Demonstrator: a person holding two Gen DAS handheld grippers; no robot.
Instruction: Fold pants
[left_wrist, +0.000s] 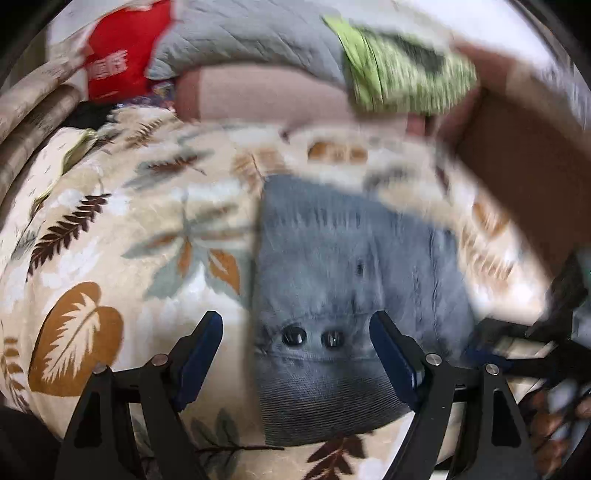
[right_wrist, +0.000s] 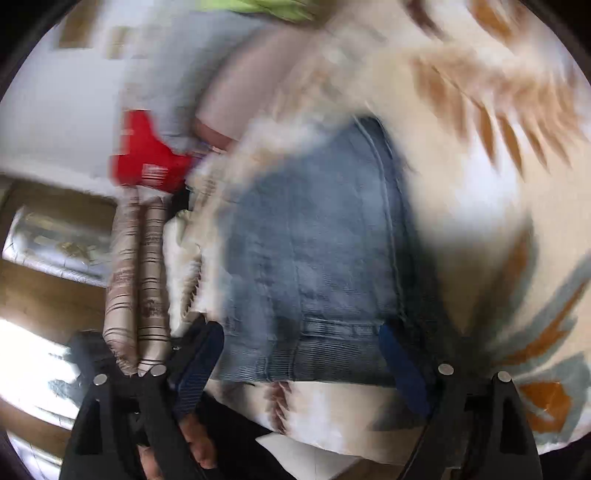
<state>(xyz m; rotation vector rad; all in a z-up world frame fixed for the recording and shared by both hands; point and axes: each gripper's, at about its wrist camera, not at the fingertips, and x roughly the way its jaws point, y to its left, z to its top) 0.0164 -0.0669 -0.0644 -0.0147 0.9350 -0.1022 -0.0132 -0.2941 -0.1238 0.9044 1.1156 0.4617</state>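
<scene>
Lying folded on a leaf-print blanket, the jeans (waistband and two dark buttons nearest the lens) fill the centre of both blurred views. Left gripper and right gripper hover over the waistband, jaws spread and holding nothing. A red bag sits at 11 o'clock.

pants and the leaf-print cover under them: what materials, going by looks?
Pants: faded blue denim by the look, with seam lines and two dark glossy buttons; the waistband is finely ribbed, probably a stretch knit.
Leaf-print cover: soft and fuzzy, matte, likely fleece or plush; motion blur leaves the pile uncertain.
Both sets of jaws are open, holding nothing.
</scene>
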